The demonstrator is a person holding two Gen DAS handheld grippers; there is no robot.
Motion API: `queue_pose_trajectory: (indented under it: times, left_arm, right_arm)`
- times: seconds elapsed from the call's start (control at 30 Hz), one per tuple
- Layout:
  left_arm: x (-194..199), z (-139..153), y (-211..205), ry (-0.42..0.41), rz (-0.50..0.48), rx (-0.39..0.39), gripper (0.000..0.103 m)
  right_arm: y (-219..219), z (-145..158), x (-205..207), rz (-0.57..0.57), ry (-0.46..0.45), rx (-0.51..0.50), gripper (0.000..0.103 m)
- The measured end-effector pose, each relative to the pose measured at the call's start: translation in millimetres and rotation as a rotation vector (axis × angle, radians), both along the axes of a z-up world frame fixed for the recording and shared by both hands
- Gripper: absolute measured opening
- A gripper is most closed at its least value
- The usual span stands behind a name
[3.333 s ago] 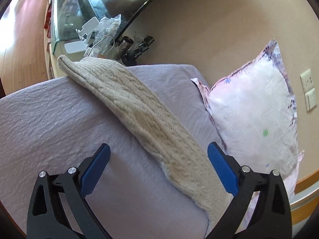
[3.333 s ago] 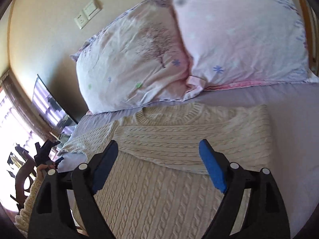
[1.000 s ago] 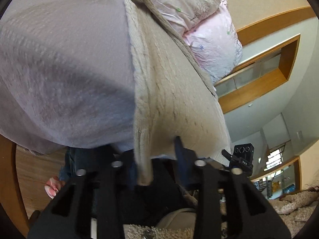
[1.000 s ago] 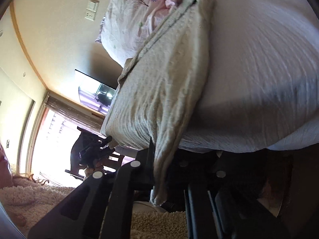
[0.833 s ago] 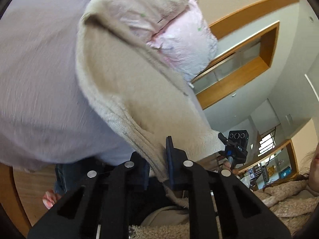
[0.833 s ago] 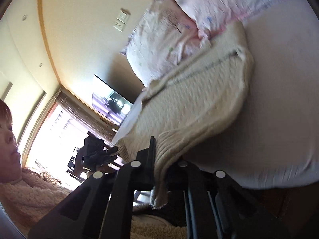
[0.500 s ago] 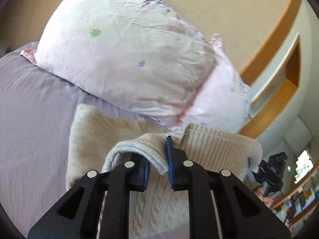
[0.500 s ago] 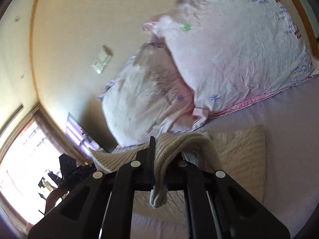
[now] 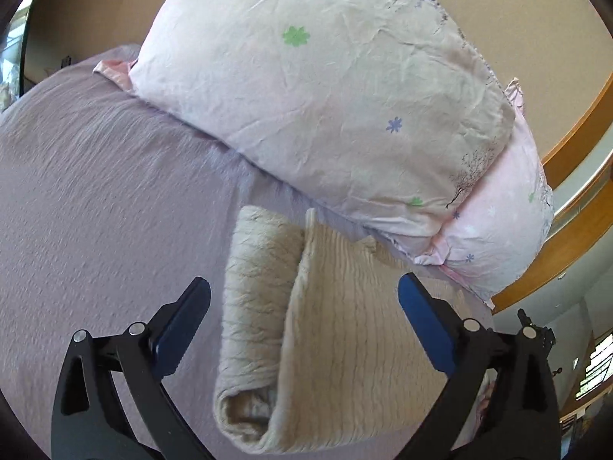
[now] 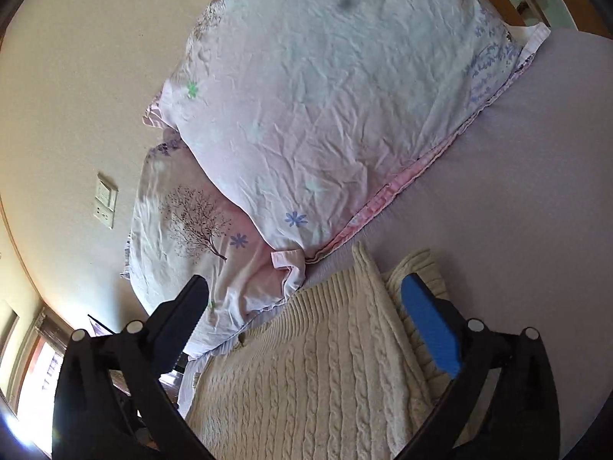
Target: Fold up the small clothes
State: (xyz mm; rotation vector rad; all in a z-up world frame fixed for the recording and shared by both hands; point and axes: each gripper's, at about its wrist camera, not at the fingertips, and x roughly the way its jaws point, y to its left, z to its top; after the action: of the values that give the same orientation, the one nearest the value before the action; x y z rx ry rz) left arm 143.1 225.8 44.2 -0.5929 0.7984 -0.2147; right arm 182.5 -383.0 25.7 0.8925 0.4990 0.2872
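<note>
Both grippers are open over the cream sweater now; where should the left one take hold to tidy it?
Probably the sweater's rolled left edge: it stands up thick off the bedsheet. Bring the open left gripper from the bare sheet side and straddle the roll near its open end, away from the pillows.

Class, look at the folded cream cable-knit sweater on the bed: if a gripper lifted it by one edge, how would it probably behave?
The sweater would probably sag and unfold, since its layers lie loose, with a soft rolled edge. The thick cable knit suggests some weight for its size. Its textured yarn likely grips the blue fingertips rather than slipping.
</note>
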Motion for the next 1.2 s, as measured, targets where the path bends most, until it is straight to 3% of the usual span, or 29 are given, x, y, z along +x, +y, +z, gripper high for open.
queue_pose_trajectory:
  times: [0.17, 0.3, 0.4, 0.43, 0.47, 0.5, 0.57, 0.7, 0.83, 0.93, 1.03, 1.1, 1.13, 1.17, 1.2]
  left_arm:
    - [13, -38, 3, 0.132, -0.066, -0.079, 0.098]
    - [20, -44, -16, 0.113, -0.121, -0.099, 0.092]
    - [23, -49, -29, 0.115, -0.113, -0.108, 0.073]
    - [26, -57, -32, 0.151, -0.127, -0.158, 0.046]
    - [27, -65, -31, 0.186, -0.118, -0.216, 0.028]
    - [27, -71, -30, 0.200, -0.097, -0.281, 0.028]
    - [25, -62, -35, 0.185, -0.076, -0.298, 0.024]
    - [24, -5, -75, 0.057, -0.149, -0.409, 0.023]
    - [46, 45, -188, -0.034, -0.370, -0.469, 0.023]
    - [76, 30, -292, 0.051, -0.507, -0.560, 0.026]
    - [97, -7, -370, 0.272, -0.620, -0.601, 0.031]
    - [92, -6, -375, 0.242, -0.666, -0.594, 0.031]
    - [87, 1, -367, 0.193, -0.663, -0.552, 0.035]
    - [82, 10, -351, 0.141, -0.632, -0.495, 0.057]
    - [80, 17, -333, 0.097, -0.592, -0.445, 0.070]
  right_arm:
    - [0, -8, 9, 0.020, 0.020, 0.031, 0.100]
    - [0, -6, 1, 0.035, 0.027, 0.034, 0.100]
    - [-1, -9, 1, 0.059, 0.026, 0.074, 0.100]
    - [-2, -10, 1, 0.067, 0.027, 0.086, 0.100]
    - [-2, -11, 2, 0.077, 0.029, 0.102, 0.100]
    - [-2, -12, 3, 0.087, 0.028, 0.115, 0.100]
    - [-2, -11, 2, 0.099, 0.025, 0.130, 0.100]
    - [-4, 3, -7, 0.089, -0.024, 0.116, 0.100]
    - [-14, 21, -23, 0.011, -0.095, 0.045, 0.100]
    - [-27, 24, -29, -0.036, -0.093, 0.014, 0.100]
    - [-43, 18, -28, -0.059, -0.055, 0.020, 0.100]
    - [-55, 13, -27, -0.061, -0.019, 0.024, 0.100]
    - [-60, 10, -26, -0.050, -0.004, 0.027, 0.100]
    - [-63, 8, -24, -0.032, 0.012, 0.032, 0.100]
    - [-65, 5, -20, -0.006, 0.034, 0.049, 0.100]
